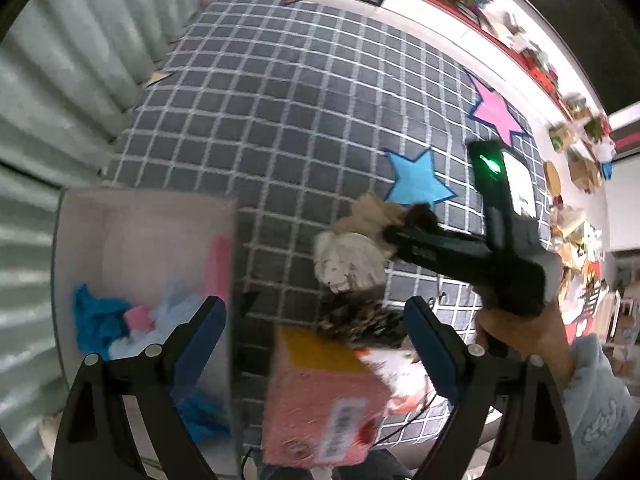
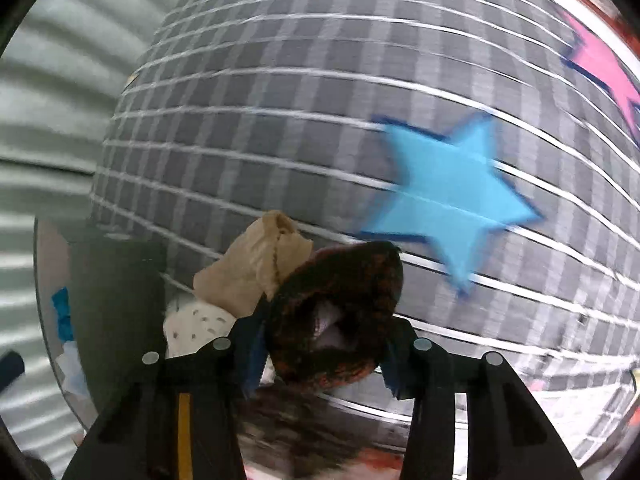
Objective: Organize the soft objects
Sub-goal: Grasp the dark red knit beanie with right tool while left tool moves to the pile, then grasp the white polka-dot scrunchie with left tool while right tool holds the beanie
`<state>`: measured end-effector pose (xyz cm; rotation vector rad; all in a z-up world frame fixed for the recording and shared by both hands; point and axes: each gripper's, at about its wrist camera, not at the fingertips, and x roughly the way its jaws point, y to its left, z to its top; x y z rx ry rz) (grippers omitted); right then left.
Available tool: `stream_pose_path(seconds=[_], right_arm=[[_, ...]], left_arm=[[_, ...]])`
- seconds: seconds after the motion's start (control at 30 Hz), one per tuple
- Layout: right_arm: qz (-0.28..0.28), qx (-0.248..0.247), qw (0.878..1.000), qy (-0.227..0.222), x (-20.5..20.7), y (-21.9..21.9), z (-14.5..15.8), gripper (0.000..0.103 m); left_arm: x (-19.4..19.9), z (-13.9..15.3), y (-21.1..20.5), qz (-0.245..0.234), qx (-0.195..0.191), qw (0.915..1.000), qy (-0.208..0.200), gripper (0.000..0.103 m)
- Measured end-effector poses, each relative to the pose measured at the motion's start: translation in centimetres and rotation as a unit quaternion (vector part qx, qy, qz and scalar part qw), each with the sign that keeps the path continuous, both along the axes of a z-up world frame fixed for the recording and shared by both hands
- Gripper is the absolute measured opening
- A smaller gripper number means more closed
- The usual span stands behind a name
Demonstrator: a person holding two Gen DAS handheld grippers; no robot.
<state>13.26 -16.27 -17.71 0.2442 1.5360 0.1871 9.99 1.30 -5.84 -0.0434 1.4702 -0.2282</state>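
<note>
Left hand-held gripper [image 1: 314, 344]: fingers spread wide, nothing between the pads, poised above a pink cardboard box [image 1: 320, 400] and a dark speckled cloth [image 1: 360, 320]. Right hand-held gripper [image 2: 320, 344]: pinching a dark brown knitted item [image 2: 340, 320], which fills the gap between its blue pads. Just beside that item lie a beige cloth [image 2: 256, 268] and a white dotted cloth [image 2: 196, 324], all on the grey checked mat [image 1: 300, 100] near its blue star [image 2: 452, 200]. A white bin [image 1: 80, 220] at the mat's left edge contains blue and pink soft pieces [image 1: 100, 320].
</note>
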Motion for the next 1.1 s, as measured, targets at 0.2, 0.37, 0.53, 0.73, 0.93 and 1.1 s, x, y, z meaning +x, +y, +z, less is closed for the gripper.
stream_pose_path(seconds=[0.2, 0.37, 0.53, 0.73, 0.93, 1.1], right_arm=[[-0.086, -0.015, 0.996, 0.01, -3.5, -10.3, 0.5, 0.048], [-0.175, -0.016, 0.984, 0.01, -7.4, -17.0, 1.6, 0.071], [-0.226, -0.018, 0.974, 0.005, -10.0, -21.0, 2.4, 0.071], [-0.228, -0.011, 0.974, 0.009, -11.1, -21.7, 1.2, 0.071], [-0.226, -0.022, 0.974, 0.012, -9.3, -21.2, -0.8, 0.071], [-0.2, -0.036, 0.979, 0.024, -7.8, -20.9, -3.1, 0.079]], left_arm=[[0.7, -1.4, -5.4, -0.051, 0.014, 0.9986, 0.007, 0.092], [0.1, -3.1, -10.7, -0.103, 0.023, 0.9942, 0.021, 0.092], [-1.5, -6.5, -15.4, -0.167, 0.078, 0.9825, 0.029, 0.092], [-1.1, -11.6, -16.8, -0.145, 0.1, 0.9802, 0.089, 0.092], [-0.9, -14.9, -17.6, -0.137, 0.119, 0.9763, 0.118, 0.092], [-0.6, -17.2, -17.8, -0.134, 0.139, 0.9715, 0.137, 0.092]])
